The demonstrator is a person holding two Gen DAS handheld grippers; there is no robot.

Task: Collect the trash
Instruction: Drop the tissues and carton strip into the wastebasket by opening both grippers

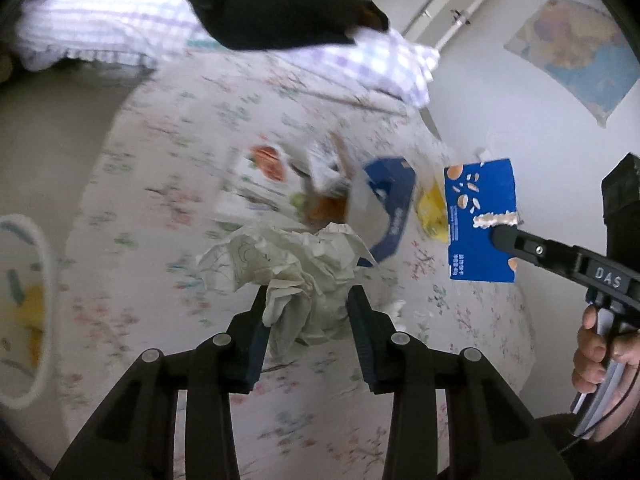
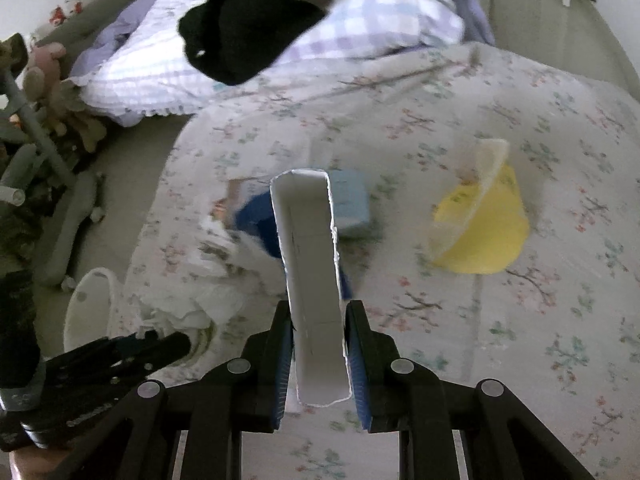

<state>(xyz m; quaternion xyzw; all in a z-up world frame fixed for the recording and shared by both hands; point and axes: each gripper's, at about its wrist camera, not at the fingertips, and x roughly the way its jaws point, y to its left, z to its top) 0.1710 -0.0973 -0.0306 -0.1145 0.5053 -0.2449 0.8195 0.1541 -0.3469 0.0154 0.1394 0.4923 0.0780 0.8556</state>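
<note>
Left wrist view: the left gripper [image 1: 308, 312] points steeply down at a floral bedspread [image 1: 132, 184], its jaws set on either side of a crumpled paper wad [image 1: 288, 264]; the wad fills the gap and the pads look to touch it, but a firm squeeze cannot be confirmed. Beyond the wad lies a blurred heap of wrappers [image 1: 280, 184] and an open blue carton [image 1: 390, 204], with a yellow scrap [image 1: 432, 212] beside it. At the right, the right gripper [image 1: 500, 236] reaches in from the edge, a hand [image 1: 600, 352] wrapped round its handle, and holds a flat blue box [image 1: 480, 220] above the bedspread. A checked pillow [image 1: 120, 28] and black garment [image 1: 276, 12] lie at the head of the bed.

Right wrist view: the right gripper [image 2: 319, 336] points steeply down, its jaws clamped on the blue box [image 2: 312, 264], seen end-on with its white inside showing. The left gripper [image 2: 152, 344] shows at the lower left over the white wad [image 2: 192, 308]. A yellow bowl [image 2: 480, 228] lies tipped on the bedspread [image 2: 520, 320] to the right.
</note>
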